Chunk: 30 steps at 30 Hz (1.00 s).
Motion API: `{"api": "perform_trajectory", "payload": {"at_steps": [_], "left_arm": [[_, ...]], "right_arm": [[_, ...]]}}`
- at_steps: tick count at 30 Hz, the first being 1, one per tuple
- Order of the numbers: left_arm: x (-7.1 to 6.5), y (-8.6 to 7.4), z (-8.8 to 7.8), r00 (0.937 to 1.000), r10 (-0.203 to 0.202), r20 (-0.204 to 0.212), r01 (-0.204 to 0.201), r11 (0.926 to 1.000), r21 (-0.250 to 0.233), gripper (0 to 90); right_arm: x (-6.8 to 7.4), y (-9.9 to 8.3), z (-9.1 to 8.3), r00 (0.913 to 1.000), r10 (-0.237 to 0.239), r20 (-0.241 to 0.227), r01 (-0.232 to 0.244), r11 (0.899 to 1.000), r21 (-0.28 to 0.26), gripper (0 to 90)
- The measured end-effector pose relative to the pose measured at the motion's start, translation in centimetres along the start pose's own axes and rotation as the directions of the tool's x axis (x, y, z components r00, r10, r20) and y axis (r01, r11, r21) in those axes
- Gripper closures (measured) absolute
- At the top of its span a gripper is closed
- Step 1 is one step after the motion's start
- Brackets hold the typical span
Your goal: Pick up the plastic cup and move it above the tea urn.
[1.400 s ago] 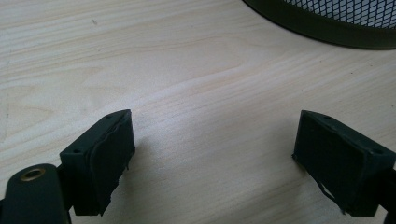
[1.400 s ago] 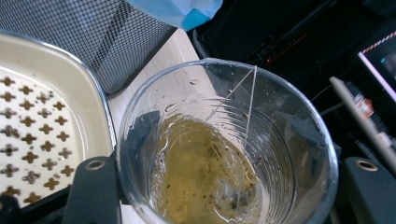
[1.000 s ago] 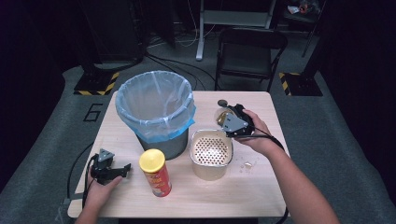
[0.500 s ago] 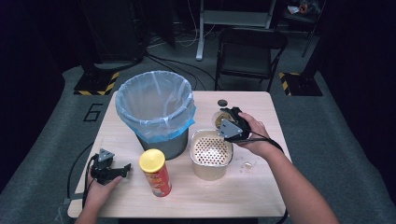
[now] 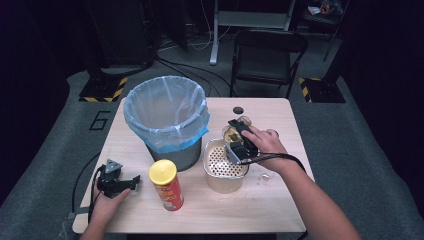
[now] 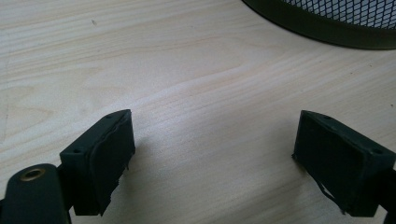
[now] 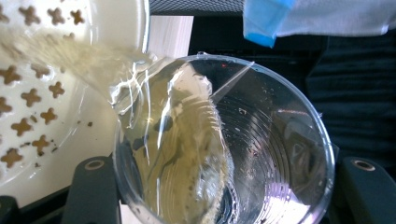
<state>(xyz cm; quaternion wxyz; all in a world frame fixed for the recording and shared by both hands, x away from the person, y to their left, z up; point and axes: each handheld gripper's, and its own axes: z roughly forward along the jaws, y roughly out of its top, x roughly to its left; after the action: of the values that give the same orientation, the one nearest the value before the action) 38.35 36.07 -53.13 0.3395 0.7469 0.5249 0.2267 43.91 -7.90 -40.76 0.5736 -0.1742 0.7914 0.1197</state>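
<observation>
My right gripper (image 5: 239, 141) is shut on a clear plastic cup (image 5: 231, 131), tipped over the cream perforated strainer bowl (image 5: 222, 165). In the right gripper view the cup (image 7: 261, 140) lies on its side between the black jaws. A pale yellowish liquid (image 7: 88, 65) runs out of it onto the strainer (image 7: 32, 98). My left gripper (image 5: 126, 182) rests on the table at the front left, beside a red and yellow chip can (image 5: 166, 184). Its jaws stand wide apart in the left gripper view, with bare wood between them (image 6: 215, 154).
A dark mesh bin (image 5: 167, 117) lined with a blue-edged bag stands at the middle of the table, its base (image 6: 327, 23) just ahead of my left gripper. A small black cap (image 5: 238, 110) lies behind the cup. A black chair (image 5: 267, 55) stands beyond the table.
My right gripper has carried the cup left and down, over the strainer's rim, and tipped it further. The left gripper has stayed where it was.
</observation>
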Motion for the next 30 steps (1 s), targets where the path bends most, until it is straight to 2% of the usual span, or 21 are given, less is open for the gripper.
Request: {"api": "perform_trajectory", "payload": {"at_steps": [1,2,5,8,10,11,12,13,14,15,16,18,19,20,21,23,30], "left_arm": [[0.0,0.0,0.0,1.0000,-0.004,0.002,0.004,1.0000,0.000,12.0],[0.0,0.0,0.0,1.0000,-0.004,0.002,0.004,1.0000,0.000,12.0],[0.0,0.0,0.0,1.0000,-0.002,0.002,0.002,1.0000,0.000,12.0],[0.0,0.0,0.0,1.0000,-0.001,0.000,0.001,1.0000,0.001,12.0],[0.0,0.0,0.0,1.0000,-0.001,0.000,0.001,1.0000,0.001,12.0],[0.0,0.0,0.0,1.0000,-0.003,0.002,0.003,1.0000,0.000,12.0],[0.0,0.0,0.0,1.0000,0.001,0.001,-0.001,1.0000,0.001,12.0],[0.0,0.0,0.0,1.0000,0.003,-0.002,-0.003,1.0000,0.002,12.0],[0.0,0.0,0.0,1.0000,0.001,0.000,-0.001,1.0000,0.000,12.0],[0.0,0.0,0.0,1.0000,0.003,-0.001,-0.003,1.0000,0.001,12.0],[0.0,0.0,0.0,1.0000,0.003,-0.001,-0.003,1.0000,0.001,12.0],[0.0,0.0,0.0,1.0000,-0.003,0.002,0.003,1.0000,0.000,12.0],[0.0,0.0,0.0,1.0000,-0.003,0.002,0.003,1.0000,0.000,12.0],[0.0,0.0,0.0,1.0000,-0.002,0.002,0.002,1.0000,0.000,12.0],[0.0,0.0,0.0,1.0000,0.004,-0.002,-0.004,1.0000,0.002,12.0],[0.0,0.0,0.0,1.0000,0.001,0.000,-0.001,1.0000,0.000,12.0],[0.0,0.0,0.0,1.0000,0.001,0.001,-0.001,1.0000,0.001,12.0]], "right_arm": [[0.2,0.4,0.0,0.9965,-0.080,0.026,0.079,0.997,0.024,34.7],[0.2,0.4,0.0,0.9965,-0.080,0.026,0.079,0.997,0.024,34.7],[0.5,0.8,0.0,0.9841,-0.170,0.050,0.168,0.985,0.047,34.7],[0.9,1.5,-0.2,0.9551,-0.287,0.074,0.281,0.956,0.080,34.7],[1.1,1.5,-0.4,0.9527,-0.291,0.087,0.284,0.955,0.084,34.7],[0.8,1.9,-0.4,0.9125,-0.401,0.081,0.394,0.915,0.087,34.7],[0.8,1.9,-0.4,0.9125,-0.401,0.081,0.394,0.915,0.087,34.7],[0.8,2.0,-0.5,0.9055,-0.415,0.088,0.408,0.909,0.088,34.7],[0.8,2.2,-0.5,0.8923,-0.441,0.095,0.433,0.896,0.093,34.6],[0.8,2.3,-0.6,0.8887,-0.448,0.098,0.440,0.893,0.095,34.6],[0.8,2.3,-0.6,0.8887,-0.448,0.098,0.440,0.893,0.095,34.6],[0.7,2.4,-0.7,0.8771,-0.466,0.117,0.456,0.884,0.100,34.4],[0.7,2.4,-0.7,0.8771,-0.466,0.117,0.456,0.884,0.100,34.4],[0.6,2.5,-0.7,0.8718,-0.473,0.126,0.463,0.880,0.103,34.4],[0.6,2.5,-0.8,0.8702,-0.476,0.128,0.466,0.879,0.102,34.4],[0.6,2.6,-0.9,0.8716,-0.473,0.129,0.463,0.881,0.098,34.4],[0.7,2.7,-0.9,0.8681,-0.477,0.137,0.468,0.879,0.094,34.3]]}}
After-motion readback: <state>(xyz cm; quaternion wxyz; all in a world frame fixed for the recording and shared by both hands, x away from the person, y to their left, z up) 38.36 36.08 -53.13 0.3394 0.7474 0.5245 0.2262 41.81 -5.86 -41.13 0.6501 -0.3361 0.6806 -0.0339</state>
